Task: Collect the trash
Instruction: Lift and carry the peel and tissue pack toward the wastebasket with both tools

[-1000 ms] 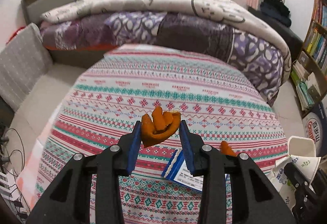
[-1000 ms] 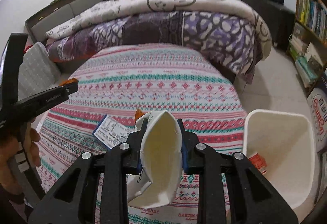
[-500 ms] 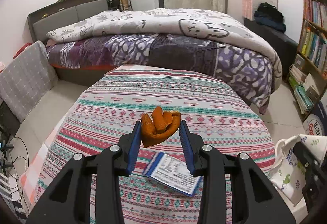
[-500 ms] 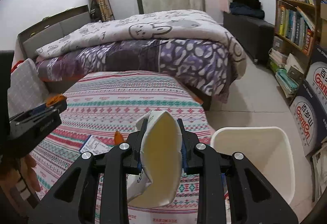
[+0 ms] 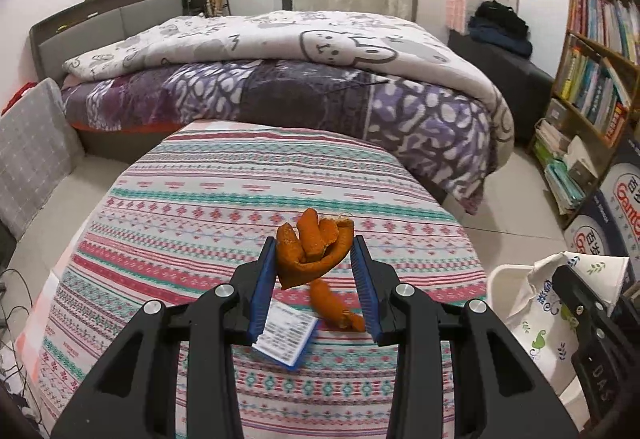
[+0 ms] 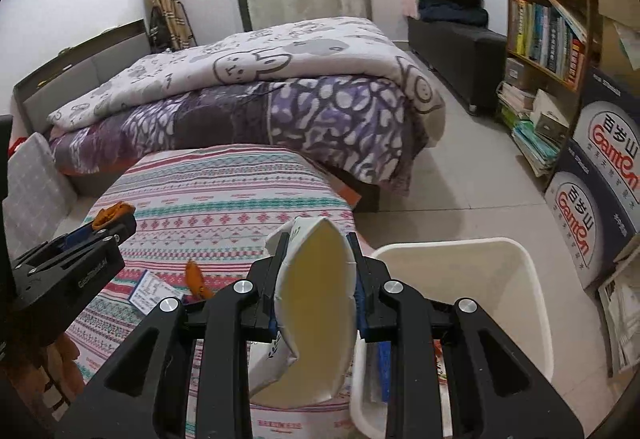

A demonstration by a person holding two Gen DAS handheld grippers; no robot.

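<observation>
- The left gripper (image 5: pixel 314 263) is pinching a curled orange peel (image 5: pixel 314 253) between its blue-padded jaws, which are closed down to the peel's width, and is holding it above the patterned tablecloth (image 5: pixel 224 207).
- The right gripper (image 6: pixel 318 279) is squeezing a crushed white paper cup (image 6: pixel 316 303) between its jaws; the cup is flattened and its lower end is hanging down between the black arms.
- Just beside the cup on the right, a white trash bin (image 6: pixel 524 271) is standing on the floor. Its near edge is sitting behind the gripper's arm, and its contents are mostly hidden; only a blue strip and a scrap of red are showing.
- On the cloth below the left gripper, a white printed card with a blue edge (image 5: pixel 286 335) is lying partly under the left jaw, its text too small to read.
- Next to the card, a second bit of orange peel (image 5: pixel 332 305) is resting on the cloth, partly cut off by the right jaw.
- Beyond the table, a bed (image 5: pixel 280 79) is carrying a purple and white quilt.
- Far right, a bookshelf (image 6: pixel 548 15) is running out of frame.
</observation>
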